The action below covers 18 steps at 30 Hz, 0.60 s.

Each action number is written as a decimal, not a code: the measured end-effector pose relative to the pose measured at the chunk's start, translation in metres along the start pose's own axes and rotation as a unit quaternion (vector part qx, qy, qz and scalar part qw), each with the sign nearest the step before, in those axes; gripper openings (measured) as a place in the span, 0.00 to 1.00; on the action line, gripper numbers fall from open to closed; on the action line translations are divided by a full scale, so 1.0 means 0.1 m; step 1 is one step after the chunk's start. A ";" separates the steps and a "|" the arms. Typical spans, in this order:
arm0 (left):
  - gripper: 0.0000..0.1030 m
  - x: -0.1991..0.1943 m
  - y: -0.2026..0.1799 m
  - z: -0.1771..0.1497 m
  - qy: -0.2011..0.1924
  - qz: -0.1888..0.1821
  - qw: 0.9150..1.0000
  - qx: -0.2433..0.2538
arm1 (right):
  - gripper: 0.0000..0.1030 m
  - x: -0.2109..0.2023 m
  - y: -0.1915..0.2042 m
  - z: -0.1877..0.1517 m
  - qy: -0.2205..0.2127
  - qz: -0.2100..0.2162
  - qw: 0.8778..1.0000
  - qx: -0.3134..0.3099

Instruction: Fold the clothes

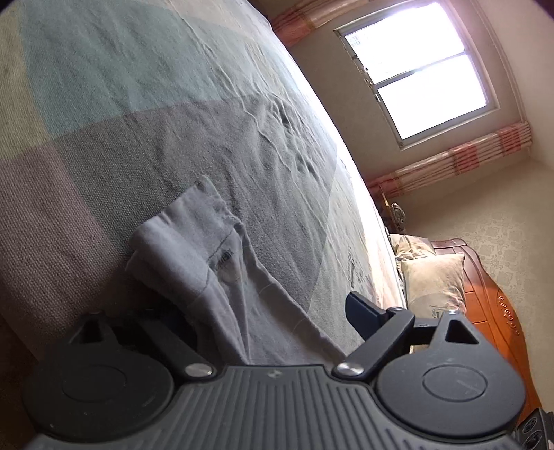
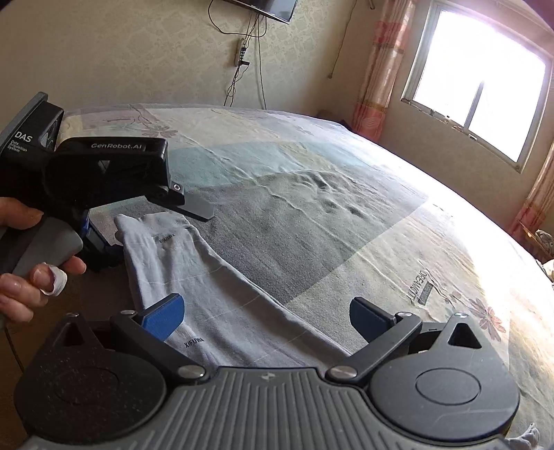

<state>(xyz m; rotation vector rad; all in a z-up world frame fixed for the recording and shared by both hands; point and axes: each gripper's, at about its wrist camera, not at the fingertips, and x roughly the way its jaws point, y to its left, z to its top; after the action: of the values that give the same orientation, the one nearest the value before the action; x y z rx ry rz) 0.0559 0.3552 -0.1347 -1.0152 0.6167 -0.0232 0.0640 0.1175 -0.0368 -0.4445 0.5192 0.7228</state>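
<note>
A light grey garment (image 1: pixel 207 263) lies as a long folded strip on the patchwork bedsheet (image 1: pixel 145 114). In the left wrist view its folded end rests between the wide-apart fingers of my left gripper (image 1: pixel 256 311); the left finger is in shadow. In the right wrist view the same garment (image 2: pixel 214 297) runs from the left gripper (image 2: pixel 152 228) down to my right gripper (image 2: pixel 266 318). The left gripper's jaws straddle the garment's far end without pressing on it. The right gripper stands open over the near end, its blue pad (image 2: pixel 162 316) just above the fabric, nothing clamped.
A person's hand (image 2: pixel 34 277) holds the left gripper's handle. The bed (image 2: pixel 381 221) fills both views. Pillows (image 1: pixel 432 277) and a wooden headboard (image 1: pixel 491 304) lie at the bed's end. A bright window (image 2: pixel 477 76), curtains and a wall television (image 2: pixel 273 8) lie beyond.
</note>
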 end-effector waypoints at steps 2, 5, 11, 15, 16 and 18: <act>0.79 -0.02 0.01 -0.03 -0.006 0.002 1.000 0.010 | 1.00 -0.02 -0.04 -0.03 0.002 0.002 1.000 0.014; 0.59 -0.09 0.12 -0.08 -0.024 0.008 1.000 0.010 | 1.00 -0.04 -0.05 -0.08 0.003 -0.003 1.000 0.022; 0.11 -0.13 0.48 -0.08 -0.029 0.000 0.999 -0.039 | 1.00 0.00 -0.10 -0.14 0.018 -0.003 0.999 0.038; 0.11 -0.12 0.33 -0.08 -0.024 0.035 0.999 -0.006 | 1.00 0.03 -0.14 -0.16 0.027 0.014 0.998 0.056; 0.11 -0.12 0.31 -0.09 -0.025 0.039 0.999 -0.002 | 1.00 0.03 -0.17 -0.15 0.029 0.025 0.997 0.067; 0.10 -0.14 0.21 -0.12 -0.032 0.052 0.998 0.025 | 1.00 0.05 -0.24 -0.14 0.034 0.048 0.994 0.090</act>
<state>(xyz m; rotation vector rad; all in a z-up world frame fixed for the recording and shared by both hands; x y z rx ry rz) 0.0326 0.3610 -0.1498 -0.9303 0.6068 0.0855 0.0797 0.0962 -0.0460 -0.2783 0.6662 0.7473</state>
